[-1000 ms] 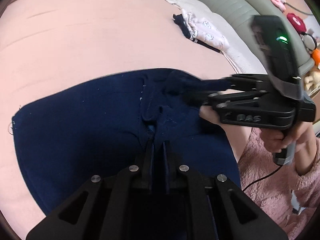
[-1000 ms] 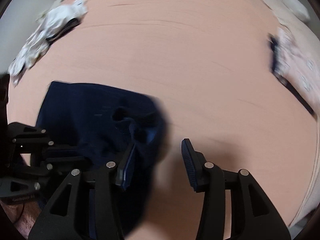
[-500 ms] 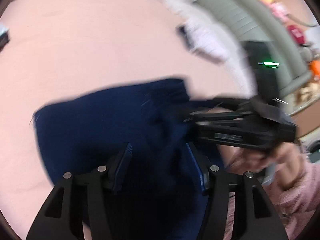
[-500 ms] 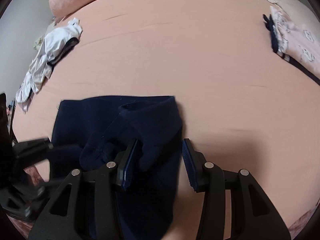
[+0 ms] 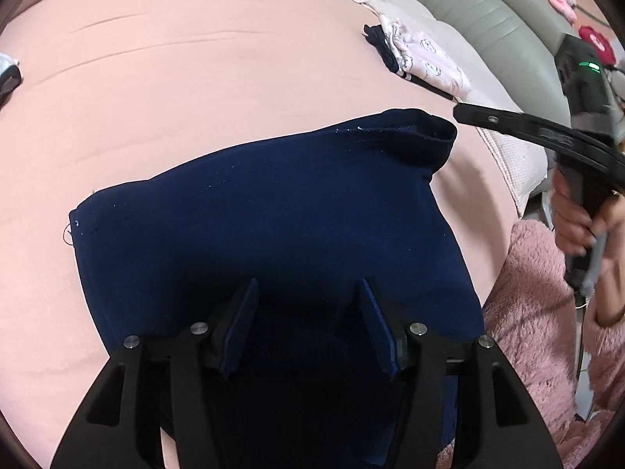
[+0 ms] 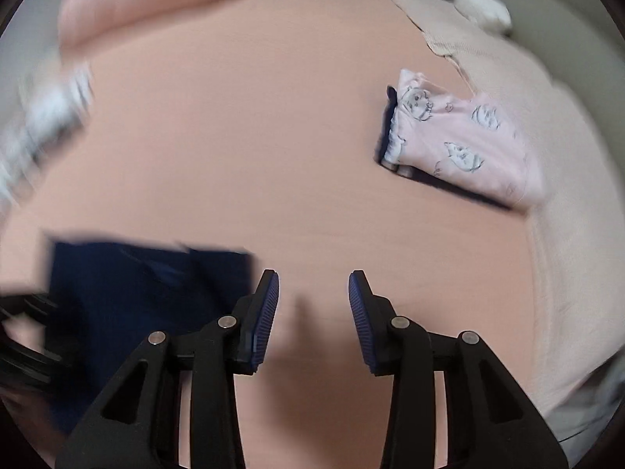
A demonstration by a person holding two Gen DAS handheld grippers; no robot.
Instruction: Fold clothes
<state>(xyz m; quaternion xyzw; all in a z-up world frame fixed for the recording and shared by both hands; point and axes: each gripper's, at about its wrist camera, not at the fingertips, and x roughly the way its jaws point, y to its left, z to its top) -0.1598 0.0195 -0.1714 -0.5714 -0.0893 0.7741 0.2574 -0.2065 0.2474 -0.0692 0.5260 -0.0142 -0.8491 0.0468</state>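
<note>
Looking down the left gripper (image 5: 308, 326), we see its fingers spread, empty, over the navy garment (image 5: 273, 226) lying folded at lower centre on the pink bedsheet (image 5: 175, 78). Our right gripper (image 6: 313, 320) is parted too, over bare sheet; folded pink pyjamas (image 6: 461, 144) lie upper right.

Bed (image 5: 195, 78) bearing navy garment (image 5: 273, 215), folded pile (image 6: 461, 144).

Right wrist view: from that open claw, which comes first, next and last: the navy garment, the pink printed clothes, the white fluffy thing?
From the right gripper:
1. Navy garment, just left.
2. Pink printed clothes, farther off, right.
3. White fluffy thing, far right corner.
</note>
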